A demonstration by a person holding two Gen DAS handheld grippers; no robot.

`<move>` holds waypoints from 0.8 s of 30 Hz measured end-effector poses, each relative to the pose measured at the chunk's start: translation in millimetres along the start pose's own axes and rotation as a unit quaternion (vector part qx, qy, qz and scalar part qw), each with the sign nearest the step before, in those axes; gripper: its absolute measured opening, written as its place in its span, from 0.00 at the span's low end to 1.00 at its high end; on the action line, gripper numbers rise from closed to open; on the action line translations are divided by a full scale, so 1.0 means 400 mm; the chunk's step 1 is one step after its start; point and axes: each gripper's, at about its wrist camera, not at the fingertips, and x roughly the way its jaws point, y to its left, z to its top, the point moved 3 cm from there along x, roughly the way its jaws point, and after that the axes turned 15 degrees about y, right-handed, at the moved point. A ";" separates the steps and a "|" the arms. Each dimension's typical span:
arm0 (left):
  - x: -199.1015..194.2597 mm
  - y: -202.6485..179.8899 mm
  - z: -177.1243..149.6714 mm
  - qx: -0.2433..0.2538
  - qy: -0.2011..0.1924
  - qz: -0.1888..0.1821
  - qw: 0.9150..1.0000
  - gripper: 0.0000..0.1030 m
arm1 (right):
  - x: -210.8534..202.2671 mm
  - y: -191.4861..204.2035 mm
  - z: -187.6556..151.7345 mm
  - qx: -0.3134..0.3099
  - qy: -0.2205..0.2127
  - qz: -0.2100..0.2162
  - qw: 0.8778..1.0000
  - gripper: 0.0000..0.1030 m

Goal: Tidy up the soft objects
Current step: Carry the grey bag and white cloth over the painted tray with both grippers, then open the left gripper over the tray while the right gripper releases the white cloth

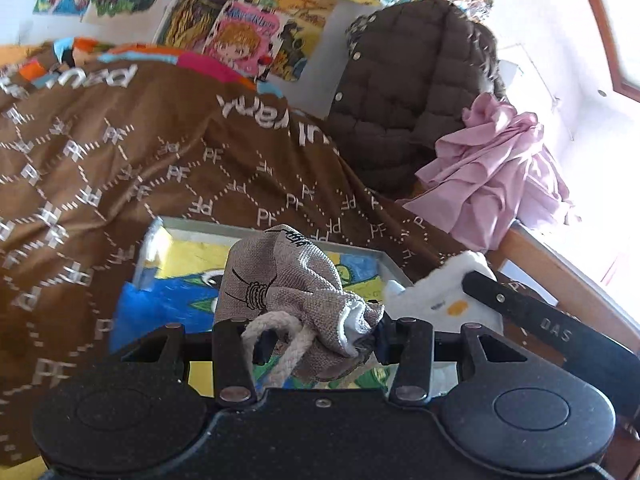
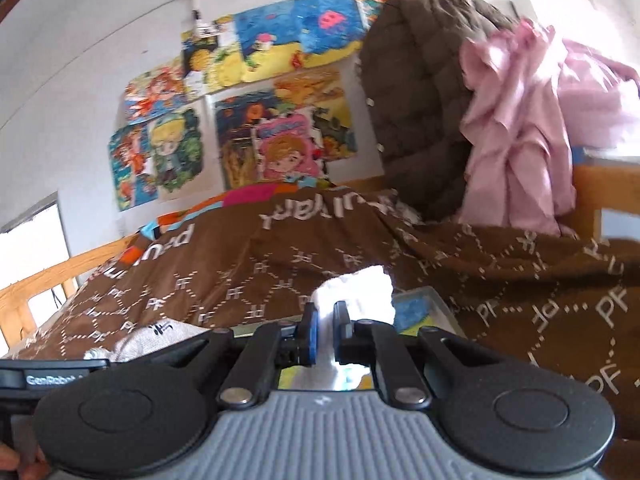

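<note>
A grey woven drawstring pouch with a white cord hangs in my left gripper, which is shut on its gathered mouth. It hovers over a framed colourful picture lying on the brown blanket. My right gripper is shut on a white plush toy; in the left wrist view that white toy, with an orange spot, sits just right of the pouch, pinched by the right gripper's black finger. The grey pouch shows low at the left of the right wrist view.
A brown quilted jacket and a pink garment hang over the wooden bed end at the right. Colourful posters cover the white wall behind. A wooden rail runs along the bed's left side.
</note>
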 end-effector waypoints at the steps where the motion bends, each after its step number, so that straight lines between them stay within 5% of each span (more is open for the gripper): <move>1: 0.024 -0.004 0.003 -0.004 0.004 -0.002 1.000 0.46 | 0.010 -0.019 0.002 0.010 0.005 0.001 1.000 0.08; 16: 0.228 -0.089 -0.013 0.034 0.086 0.005 0.996 0.46 | 0.108 -0.119 -0.043 0.051 0.101 -0.018 0.993 0.10; 24: 0.243 -0.082 -0.032 0.026 0.107 0.022 0.994 0.55 | 0.113 -0.125 -0.048 0.052 0.125 -0.034 0.990 0.26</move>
